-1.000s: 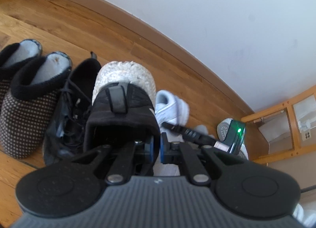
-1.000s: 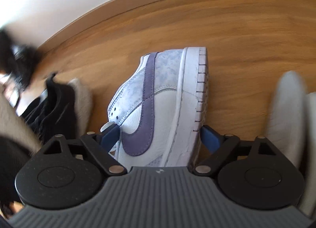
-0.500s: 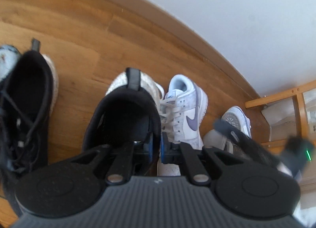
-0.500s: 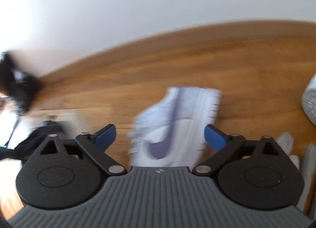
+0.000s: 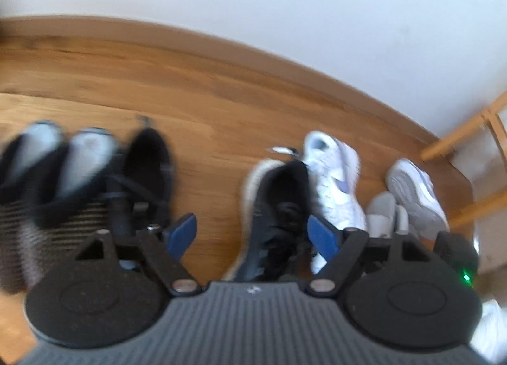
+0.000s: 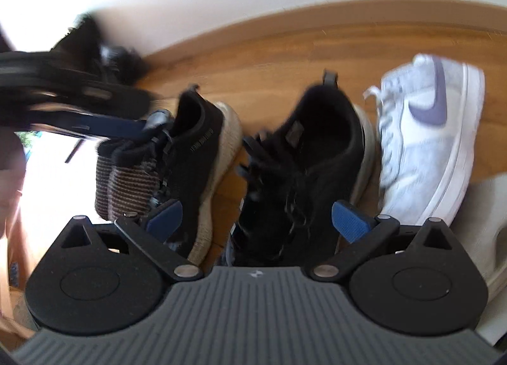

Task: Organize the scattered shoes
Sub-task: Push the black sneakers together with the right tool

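Row along the wall, on the floor: slippers (image 5: 47,181), two black trainers (image 6: 193,159) (image 6: 304,168), then white-and-purple sneaker (image 6: 427,143), heels wallward so pairs sit together. My left claw (image 5: 252,233) has just been opening, empty, the second black trainer set down below. My right claw (image 6: 256,217) spread wide, holding nothing.

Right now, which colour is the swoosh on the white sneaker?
Purple swoosh on the white sneaker; clearest in the right wrist view.
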{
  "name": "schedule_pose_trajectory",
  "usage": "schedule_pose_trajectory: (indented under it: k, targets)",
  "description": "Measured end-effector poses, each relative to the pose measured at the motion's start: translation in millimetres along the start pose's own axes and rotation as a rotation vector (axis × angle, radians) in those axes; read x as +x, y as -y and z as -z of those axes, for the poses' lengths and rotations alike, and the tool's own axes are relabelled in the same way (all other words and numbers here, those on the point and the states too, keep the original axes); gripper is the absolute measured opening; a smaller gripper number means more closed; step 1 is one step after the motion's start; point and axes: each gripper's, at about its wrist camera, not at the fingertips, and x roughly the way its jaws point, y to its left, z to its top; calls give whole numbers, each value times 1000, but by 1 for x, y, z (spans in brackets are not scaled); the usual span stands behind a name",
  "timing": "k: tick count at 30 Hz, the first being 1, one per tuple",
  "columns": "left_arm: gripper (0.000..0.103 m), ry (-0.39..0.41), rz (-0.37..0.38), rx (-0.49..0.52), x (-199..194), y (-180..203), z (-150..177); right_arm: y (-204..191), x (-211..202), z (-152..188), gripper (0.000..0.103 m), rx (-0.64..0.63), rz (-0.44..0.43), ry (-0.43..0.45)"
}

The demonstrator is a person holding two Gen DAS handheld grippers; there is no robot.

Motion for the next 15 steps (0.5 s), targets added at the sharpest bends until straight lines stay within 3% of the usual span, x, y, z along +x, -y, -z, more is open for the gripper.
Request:
schedule_pose_trajectory:
  k: [2,5,11,15]
  targets:
    - [77,29,-50,3,-18,-14,8,-1,0,4,102,19,0,-19]
    - [78,40,-117,26,-30,-30,18,-2,11,9,102,30,70,-32]
    - [78,-19,-142,-156,-26,-68,28,-18,26,16,103,33,209,-47]
    - [78,-66,-218,-177,-26,-63,30,-31,45,21,99,-1,294,-54]
